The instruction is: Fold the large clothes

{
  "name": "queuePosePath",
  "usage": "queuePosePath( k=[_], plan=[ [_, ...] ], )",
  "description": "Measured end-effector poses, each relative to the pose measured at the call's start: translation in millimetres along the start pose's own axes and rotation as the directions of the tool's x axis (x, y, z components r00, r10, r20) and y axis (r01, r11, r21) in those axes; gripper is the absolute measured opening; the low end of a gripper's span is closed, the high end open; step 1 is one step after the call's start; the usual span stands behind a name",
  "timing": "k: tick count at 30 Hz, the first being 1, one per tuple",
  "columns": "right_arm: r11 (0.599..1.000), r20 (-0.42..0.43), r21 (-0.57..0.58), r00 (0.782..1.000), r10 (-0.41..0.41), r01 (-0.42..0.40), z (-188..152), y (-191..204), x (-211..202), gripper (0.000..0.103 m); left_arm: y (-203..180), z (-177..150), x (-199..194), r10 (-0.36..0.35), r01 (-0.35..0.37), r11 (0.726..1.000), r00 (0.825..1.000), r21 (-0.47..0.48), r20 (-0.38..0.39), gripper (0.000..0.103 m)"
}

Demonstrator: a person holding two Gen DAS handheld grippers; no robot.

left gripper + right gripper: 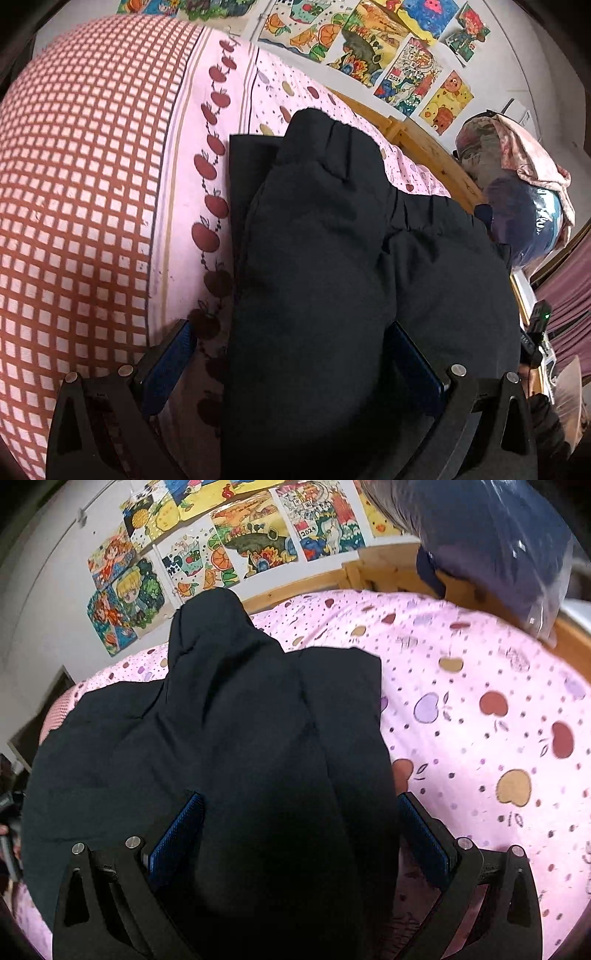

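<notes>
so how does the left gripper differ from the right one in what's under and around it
The left gripper straddles the edge of the black garment, with one pad over the apple-border sheet and red checked fabric beside it. The right gripper sits with dark cloth between its pads and the pink apple-dotted sheet to its side. Both are open, with blue pads and cloth bulging between them.

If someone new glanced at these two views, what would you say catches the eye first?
A bulky black padded garment fills the middle of both views, lying on a pink apple-print bedsheet. The open left gripper and open right gripper straddle its folds. Bright children's drawings cover the white wall behind.
</notes>
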State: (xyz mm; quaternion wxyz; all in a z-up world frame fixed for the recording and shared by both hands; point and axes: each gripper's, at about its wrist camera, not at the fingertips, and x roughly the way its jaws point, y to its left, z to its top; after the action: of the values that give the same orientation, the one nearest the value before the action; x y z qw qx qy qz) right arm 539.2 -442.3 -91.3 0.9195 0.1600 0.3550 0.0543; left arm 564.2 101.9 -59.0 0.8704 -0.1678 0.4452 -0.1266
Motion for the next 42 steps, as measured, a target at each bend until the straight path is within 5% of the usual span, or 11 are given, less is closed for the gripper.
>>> queuePosePath(
  k=[9, 34, 42],
  plan=[
    [0.999, 0.029, 0.010, 0.999, 0.034, -0.034, -14, -5, 10, 0.102, 7, -9, 18, -0.096, 0.091, 0.994, 0.993, -0.063, -0.076, 0.103],
    [0.997, 0.027, 0.024, 0.997, 0.068, -0.069, -28, -12, 6, 0.102, 13, -18, 6, -0.106, 0.104, 0.994, 0.993, -0.044, -0.045, 0.103],
    [0.993, -0.035, 0.080, 0.995, 0.093, -0.090, -31, -4, 2, 0.094, 9, -19, -5, -0.137, 0.135, 0.989, 0.990, -0.066, -0.028, 0.069]
  ],
)
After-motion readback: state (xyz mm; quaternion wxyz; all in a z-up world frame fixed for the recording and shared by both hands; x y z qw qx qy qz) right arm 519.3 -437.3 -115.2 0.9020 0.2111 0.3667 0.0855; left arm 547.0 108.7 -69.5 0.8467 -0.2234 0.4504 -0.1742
